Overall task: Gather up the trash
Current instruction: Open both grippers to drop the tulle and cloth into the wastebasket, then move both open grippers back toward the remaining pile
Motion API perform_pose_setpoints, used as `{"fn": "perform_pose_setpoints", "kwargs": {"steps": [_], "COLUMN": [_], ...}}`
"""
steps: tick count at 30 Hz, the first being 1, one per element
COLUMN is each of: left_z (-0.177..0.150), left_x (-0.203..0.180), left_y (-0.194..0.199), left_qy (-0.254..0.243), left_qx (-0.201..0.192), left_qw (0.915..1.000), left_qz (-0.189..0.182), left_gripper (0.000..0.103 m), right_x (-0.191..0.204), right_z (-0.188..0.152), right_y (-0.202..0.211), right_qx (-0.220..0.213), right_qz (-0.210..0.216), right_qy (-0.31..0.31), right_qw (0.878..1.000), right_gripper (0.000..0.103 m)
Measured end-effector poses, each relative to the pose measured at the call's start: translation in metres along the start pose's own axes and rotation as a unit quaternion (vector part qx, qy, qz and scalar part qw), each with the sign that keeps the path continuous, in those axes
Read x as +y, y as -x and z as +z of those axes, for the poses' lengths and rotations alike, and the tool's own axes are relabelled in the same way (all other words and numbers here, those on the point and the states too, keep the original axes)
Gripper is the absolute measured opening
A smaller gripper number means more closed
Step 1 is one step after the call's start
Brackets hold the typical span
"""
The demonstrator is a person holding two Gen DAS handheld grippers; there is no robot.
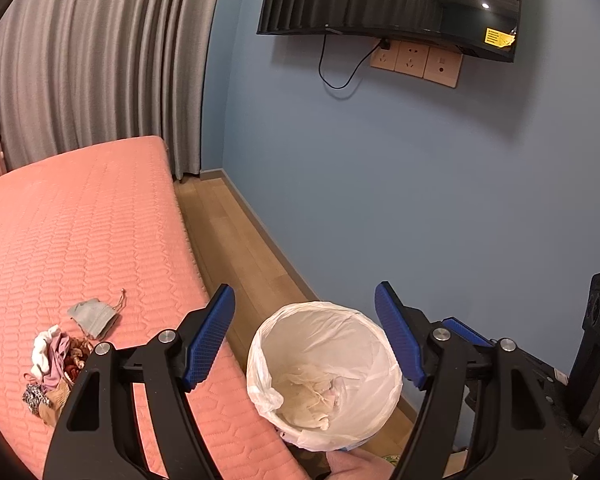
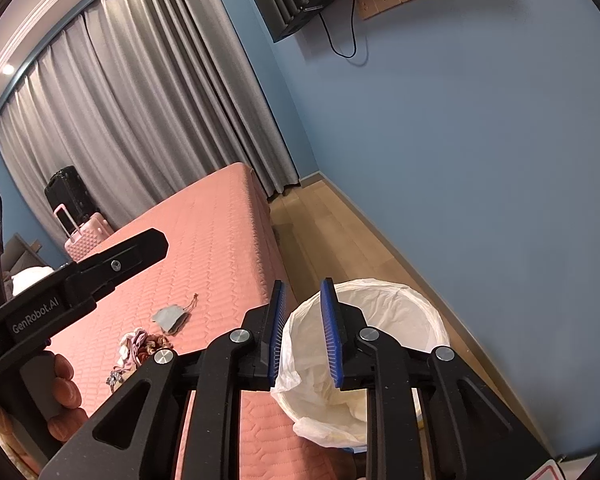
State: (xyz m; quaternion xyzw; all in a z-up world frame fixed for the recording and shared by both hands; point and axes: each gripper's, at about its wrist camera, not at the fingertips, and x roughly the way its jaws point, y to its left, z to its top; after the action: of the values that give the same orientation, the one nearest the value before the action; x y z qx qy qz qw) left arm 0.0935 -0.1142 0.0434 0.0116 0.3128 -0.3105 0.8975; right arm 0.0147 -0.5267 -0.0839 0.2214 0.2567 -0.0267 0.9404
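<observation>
While spread wide over the lined bin (image 1: pixel 324 376), left fingers (image 1: pixel 305 336) empty; right fingers (image 2: pixel 303 332) narrowly apart, empty; crumpled tissue (image 1: pixel 312 396) inside seen only from the left wrist

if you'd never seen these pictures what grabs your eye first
First the white-lined trash bin on the wooden floor beside the bed, crumpled tissue already inside, with the open left gripper poised over it. Next the broad salmon-pink bedspread, where a small pile of fabric scraps and a grey pouch lie near its edge. The right gripper hangs empty above the bin's rim.
</observation>
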Motion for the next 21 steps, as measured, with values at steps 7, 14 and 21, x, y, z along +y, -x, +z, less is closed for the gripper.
{"fn": "perform_pose_setpoints", "kwargs": {"steps": [7, 14, 21], "left_z": [-0.003, -0.009, -0.019], "left_x": [0.014, 0.039, 0.073], "left_y": [0.008, 0.022, 0.037], "left_qy": [0.015, 0.039, 0.065], "left_qx": [-0.003, -0.009, -0.01], "left_qw": [0.9998, 0.999, 0.997], "left_qz": [0.009, 0.022, 0.041], "left_gripper": [0.069, 0.069, 0.069], "right_x": [0.019, 0.044, 0.078], "right_z": [-0.003, -0.006, -0.019], "right_y": [0.0, -0.004, -0.01], "right_qx": [0.004, 0.011, 0.027], "right_qz": [0.007, 0.022, 0.044], "right_qy": [0.015, 0.035, 0.06], "right_qw": [1.0, 0.999, 0.997], "right_gripper": [0.025, 0.025, 0.03]}}
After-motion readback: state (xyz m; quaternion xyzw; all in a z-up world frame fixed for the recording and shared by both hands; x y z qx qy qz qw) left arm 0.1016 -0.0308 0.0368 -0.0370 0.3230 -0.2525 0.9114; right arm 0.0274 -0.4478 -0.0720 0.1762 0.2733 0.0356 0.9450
